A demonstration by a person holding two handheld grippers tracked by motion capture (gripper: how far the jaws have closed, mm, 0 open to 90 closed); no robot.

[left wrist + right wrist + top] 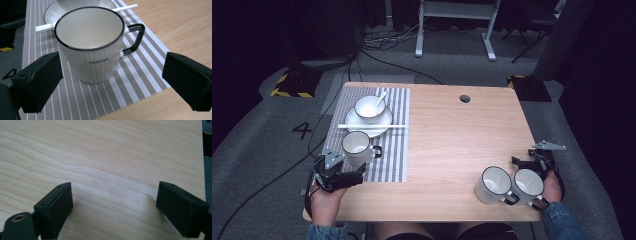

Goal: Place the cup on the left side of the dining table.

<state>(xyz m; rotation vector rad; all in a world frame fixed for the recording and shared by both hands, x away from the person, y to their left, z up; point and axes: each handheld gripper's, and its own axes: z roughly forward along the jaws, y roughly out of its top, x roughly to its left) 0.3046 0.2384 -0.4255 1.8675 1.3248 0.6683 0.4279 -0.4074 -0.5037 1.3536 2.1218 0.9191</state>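
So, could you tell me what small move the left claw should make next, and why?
Probably ease the left claw forward a little, then close. Its jaws stand wide open on either side of the mug on the striped mat, touching nothing, and the mug sits just ahead of their tips, upright and empty, its handle turned aside.

Bench (120, 157): pale wood-grain top, smooth, matt with faint sheen. Mug (91, 50): glossy white ceramic, fine vertical ribbing outside, black rim and handle; it stands on a woven, matt grey-and-white striped placemat (140, 77). Jaws: matt black plastic, slightly textured.
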